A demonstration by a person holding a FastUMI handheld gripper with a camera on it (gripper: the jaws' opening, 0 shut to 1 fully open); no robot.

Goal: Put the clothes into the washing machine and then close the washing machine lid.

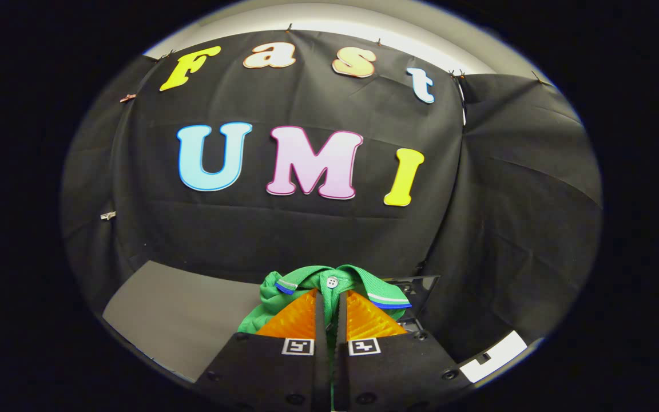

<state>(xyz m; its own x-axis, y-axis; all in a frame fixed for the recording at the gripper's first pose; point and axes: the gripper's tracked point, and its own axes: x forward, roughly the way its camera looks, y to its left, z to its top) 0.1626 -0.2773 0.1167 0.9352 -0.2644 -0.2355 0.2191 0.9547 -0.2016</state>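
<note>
A green shirt (329, 280) with a white button and blue-and-white striped collar edges hangs bunched between my fingers, lifted above the table. My gripper (330, 297) is shut on the shirt's fabric, both fingers pressing a thin fold of it. More green cloth droops to the left of the left finger. Behind the shirt to the right, a dark glossy panel (421, 286) shows, perhaps the washing machine's raised lid; I cannot tell for sure.
A grey table surface (186, 320) stretches left of the fingers. Black booth cloth (306, 229) closes off the back and right side. A white block (492, 355) lies low at the right.
</note>
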